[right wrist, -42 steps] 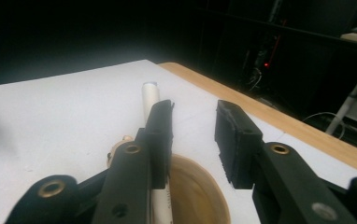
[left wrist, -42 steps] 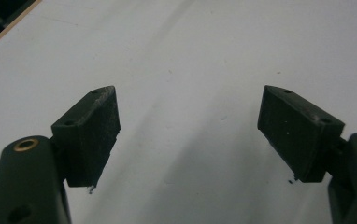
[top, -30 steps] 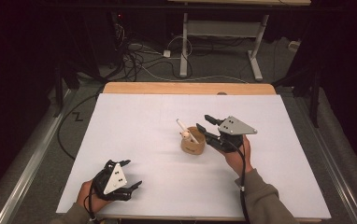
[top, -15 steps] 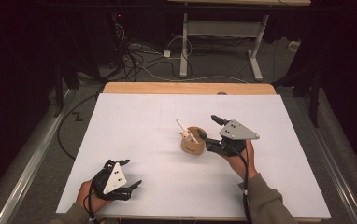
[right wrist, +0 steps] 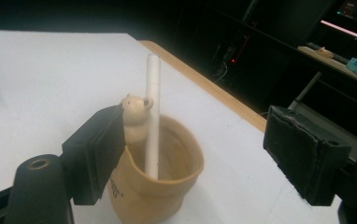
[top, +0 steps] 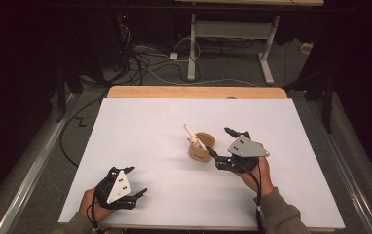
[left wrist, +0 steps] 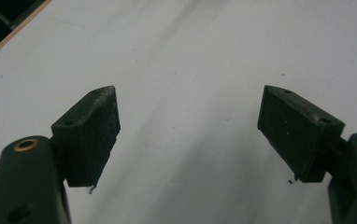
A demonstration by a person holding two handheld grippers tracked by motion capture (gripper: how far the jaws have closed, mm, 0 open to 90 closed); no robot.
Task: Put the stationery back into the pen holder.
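Right tool (top: 219, 145) just opened, released beside the cup (top: 202, 147) holding the stick (right wrist: 152, 116) — left tool (top: 134, 181) spread, idle — next: retreat clear.

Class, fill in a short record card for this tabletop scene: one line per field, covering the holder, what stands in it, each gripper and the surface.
holder: tan cup with a small bear figure on its rim
contents: white stick leaning inside the cup
right gripper: jaws have just been opening, wide apart beside the cup, nothing gripped
left gripper: open over bare surface
surface: white sheet on the table
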